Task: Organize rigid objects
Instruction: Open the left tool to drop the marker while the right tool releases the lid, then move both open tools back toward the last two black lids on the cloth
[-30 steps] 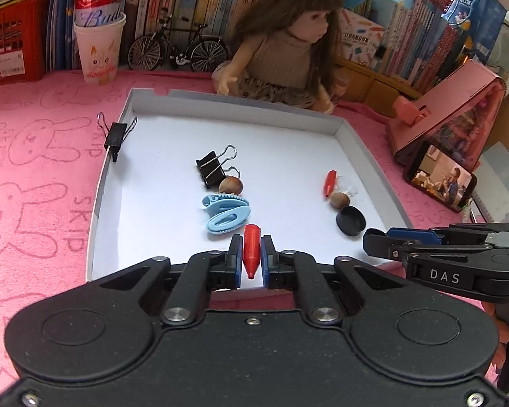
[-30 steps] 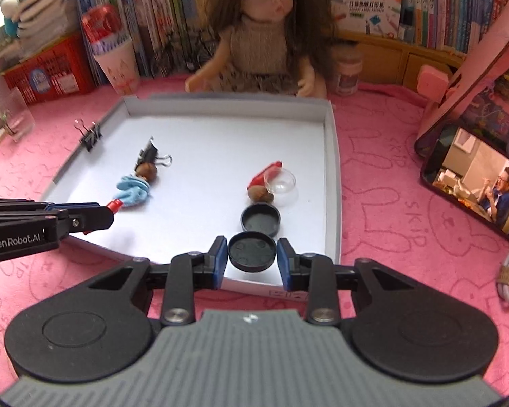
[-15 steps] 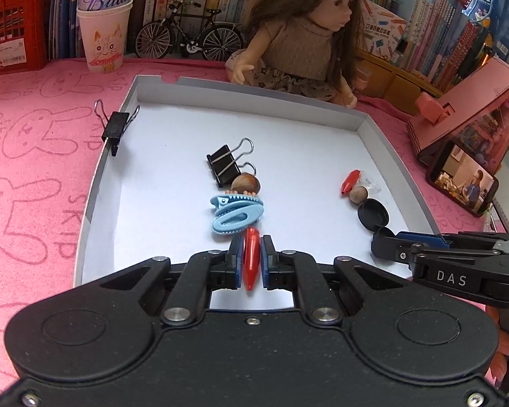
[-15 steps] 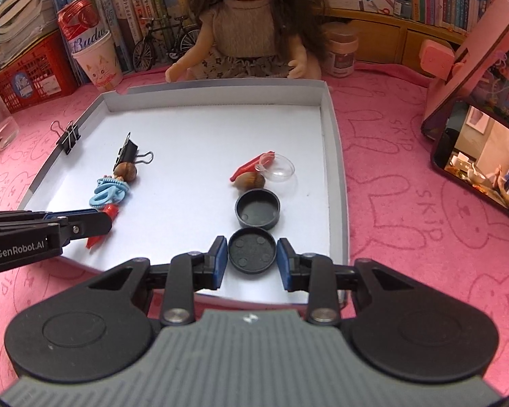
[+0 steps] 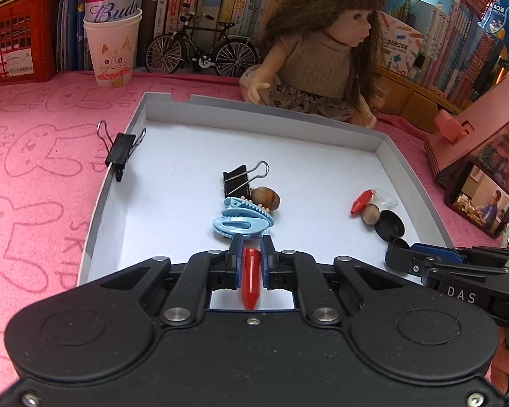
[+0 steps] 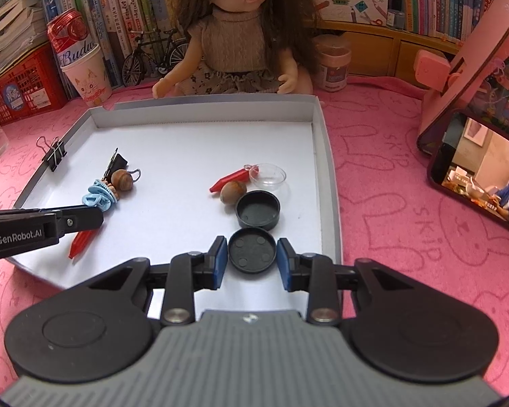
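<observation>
A white tray (image 5: 407, 166) holds small objects. My left gripper (image 5: 251, 254) has released a red crayon (image 5: 251, 281) that lies between its fingers on the tray floor, just behind a blue hair clip (image 5: 241, 218), a brown nut (image 5: 266, 198) and a black binder clip (image 5: 237, 178). My right gripper (image 6: 252, 254) stands open around a black round lid (image 6: 252, 252) resting on the tray, right in front of a second black lid (image 6: 258, 208). Beyond lie a nut (image 6: 233, 191), a second red crayon (image 6: 229, 179) and a clear dome (image 6: 267, 174).
Another binder clip (image 5: 120, 149) is clamped on the tray's left rim. A doll (image 6: 241, 44) sits behind the tray, with a paper cup (image 5: 112, 51), toy bicycle (image 5: 200, 47) and books. A phone (image 6: 482, 169) leans on a pink stand at right. Pink cloth covers the table.
Both grippers moved forward and lower over the tray. The left jaws have parted off the red crayon and the right jaws have parted off the black lid.
</observation>
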Motion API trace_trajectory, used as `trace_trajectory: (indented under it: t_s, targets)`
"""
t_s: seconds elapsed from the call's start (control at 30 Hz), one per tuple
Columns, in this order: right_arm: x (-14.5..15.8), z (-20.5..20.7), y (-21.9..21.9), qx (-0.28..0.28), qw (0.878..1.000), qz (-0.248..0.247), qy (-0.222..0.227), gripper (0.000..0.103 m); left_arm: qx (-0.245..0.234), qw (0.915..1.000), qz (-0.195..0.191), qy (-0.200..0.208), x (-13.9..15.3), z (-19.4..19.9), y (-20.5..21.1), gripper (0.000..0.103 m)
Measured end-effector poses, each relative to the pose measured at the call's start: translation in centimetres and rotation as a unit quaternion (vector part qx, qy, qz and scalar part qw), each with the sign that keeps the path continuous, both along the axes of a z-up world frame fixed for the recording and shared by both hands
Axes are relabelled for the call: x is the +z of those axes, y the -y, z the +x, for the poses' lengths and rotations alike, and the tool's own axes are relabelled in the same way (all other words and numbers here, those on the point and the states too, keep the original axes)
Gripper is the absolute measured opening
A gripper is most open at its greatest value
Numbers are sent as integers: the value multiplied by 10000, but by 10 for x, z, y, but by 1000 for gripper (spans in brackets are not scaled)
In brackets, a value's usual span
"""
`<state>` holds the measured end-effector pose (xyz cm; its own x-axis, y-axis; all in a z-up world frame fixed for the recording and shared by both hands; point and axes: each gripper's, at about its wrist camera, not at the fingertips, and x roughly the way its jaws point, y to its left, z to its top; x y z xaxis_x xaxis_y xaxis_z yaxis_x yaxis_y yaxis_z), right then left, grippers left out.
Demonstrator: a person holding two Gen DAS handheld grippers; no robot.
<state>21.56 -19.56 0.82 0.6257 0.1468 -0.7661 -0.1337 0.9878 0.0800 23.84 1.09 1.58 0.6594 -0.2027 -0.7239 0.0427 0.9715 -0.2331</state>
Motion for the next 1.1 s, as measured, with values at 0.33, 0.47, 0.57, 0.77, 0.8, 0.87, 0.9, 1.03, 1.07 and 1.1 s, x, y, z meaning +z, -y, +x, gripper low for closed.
trace_trajectory:
  t_s: [0.33, 0.47, 0.57, 0.77, 0.8, 0.87, 0.9, 1.03, 1.07, 1.1]
  targets:
    - [7, -10, 0, -7, 9997, 136, 213, 59, -2, 9994, 271, 226, 9, -12, 8, 39]
    - [12, -19, -1, 67, 9992, 112, 369, 66, -54, 9989, 296, 346, 16, -20, 9, 47]
    - [15, -27, 0, 105, 9987, 133, 473, 72, -90, 9985, 310, 440, 21, -29, 9, 52]
    - [20, -43, 2, 138, 9975, 197, 661, 81, -148, 9977, 299, 586, 28, -52, 10, 58]
    - [21, -46, 2, 145, 9972, 193, 705, 82, -157, 9976, 290, 616, 29, -56, 10, 59]
    - [22, -52, 3, 160, 9967, 190, 775, 84, -196, 9970, 299, 681, 30, -64, 12, 60]
    - [23, -55, 3, 170, 9964, 192, 804, 84, -223, 9967, 306, 712, 31, -68, 12, 61]
    - [25, -68, 2, 233, 9953, 176, 925, 85, -333, 9957, 300, 813, 35, -87, 15, 61]
    - [26, -71, 2, 244, 9950, 171, 957, 85, -348, 9954, 295, 840, 36, -91, 15, 61]
    - [26, -75, 2, 259, 9947, 163, 986, 85, -365, 9952, 290, 864, 37, -95, 15, 61]
